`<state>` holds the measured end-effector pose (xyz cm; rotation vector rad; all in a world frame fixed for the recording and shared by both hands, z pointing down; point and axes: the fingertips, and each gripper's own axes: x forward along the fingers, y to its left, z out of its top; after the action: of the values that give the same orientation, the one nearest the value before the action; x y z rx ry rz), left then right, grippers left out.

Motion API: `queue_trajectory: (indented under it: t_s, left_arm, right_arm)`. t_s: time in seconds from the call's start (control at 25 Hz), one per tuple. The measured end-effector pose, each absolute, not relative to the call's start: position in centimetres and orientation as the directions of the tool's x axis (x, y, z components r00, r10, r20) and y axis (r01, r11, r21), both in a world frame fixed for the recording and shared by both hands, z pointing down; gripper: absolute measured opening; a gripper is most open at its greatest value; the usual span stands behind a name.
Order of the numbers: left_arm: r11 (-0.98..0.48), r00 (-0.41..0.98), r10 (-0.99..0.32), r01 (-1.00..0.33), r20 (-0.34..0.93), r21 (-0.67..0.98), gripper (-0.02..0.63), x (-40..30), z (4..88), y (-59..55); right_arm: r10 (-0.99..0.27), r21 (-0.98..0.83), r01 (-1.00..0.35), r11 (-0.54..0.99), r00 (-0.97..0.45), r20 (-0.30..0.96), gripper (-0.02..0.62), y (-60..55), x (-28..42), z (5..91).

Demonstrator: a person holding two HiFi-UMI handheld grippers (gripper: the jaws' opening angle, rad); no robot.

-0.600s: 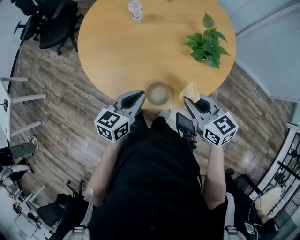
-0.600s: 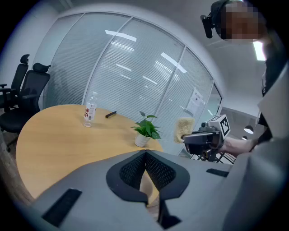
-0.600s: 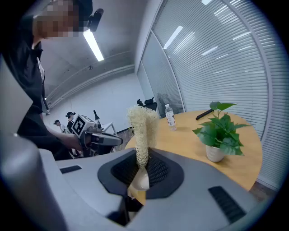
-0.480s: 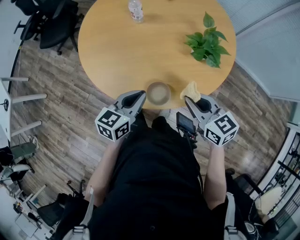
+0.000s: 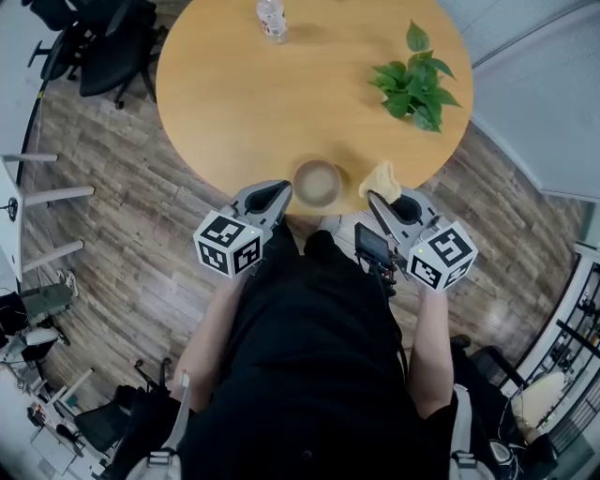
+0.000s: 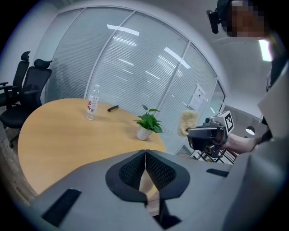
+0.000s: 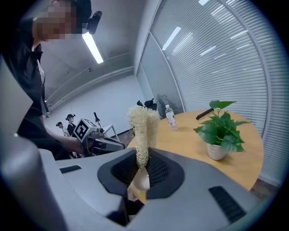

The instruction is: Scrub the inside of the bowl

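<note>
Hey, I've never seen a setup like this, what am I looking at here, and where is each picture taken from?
No robot here: a person holds a claw tool in each hand, and the patterned cubes are part of those tools. One picture comes from a camera on the person's head, looking down. The other two come from cameras riding on the claws, looking along their jaws. The left claw is shut and empty. The right claw is shut on a pale fibrous scrubber. On the round wooden table stand a small bowl near the edge, a potted plant and a water bottle.
</note>
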<state>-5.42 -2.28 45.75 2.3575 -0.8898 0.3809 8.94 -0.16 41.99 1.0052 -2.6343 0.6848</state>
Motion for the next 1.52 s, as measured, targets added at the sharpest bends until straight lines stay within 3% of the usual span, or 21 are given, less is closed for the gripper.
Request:
queue_trajectory:
  t_s: [0.64, 0.84, 1.12, 1.52]
  left_arm:
    - [-0.457, 0.738, -0.477, -0.672, 0.477, 0.583, 0.015, -6.5, 50.6, -1.2]
    - [-0.348, 0.757, -0.455, -0.636, 0.469, 0.689, 0.103, -6.4, 52.9, -0.7]
    - [-0.22, 0.747, -0.449, -0.624, 0.49, 0.75, 0.163, -6.5, 55.6, -0.1]
    - [-0.014, 0.754, -0.42, -0.561, 0.504, 0.828, 0.196, -5.7, 58.9, 0.7]
  right_arm:
    - [-0.566, -0.367, -0.693, 0.621, -0.72, 0.402, 0.041, 1.3, 9.7, 42.7]
    - [-0.565, -0.368, -0.699, 0.613, -0.714, 0.413, 0.041, 1.9, 10.3, 43.1]
    - [-0.574, -0.368, -0.719, 0.59, -0.694, 0.434, 0.04, 2.6, 11.2, 43.0]
    - [-0.587, -0.372, -0.74, 0.561, -0.672, 0.451, 0.041, 3.5, 12.5, 43.4]
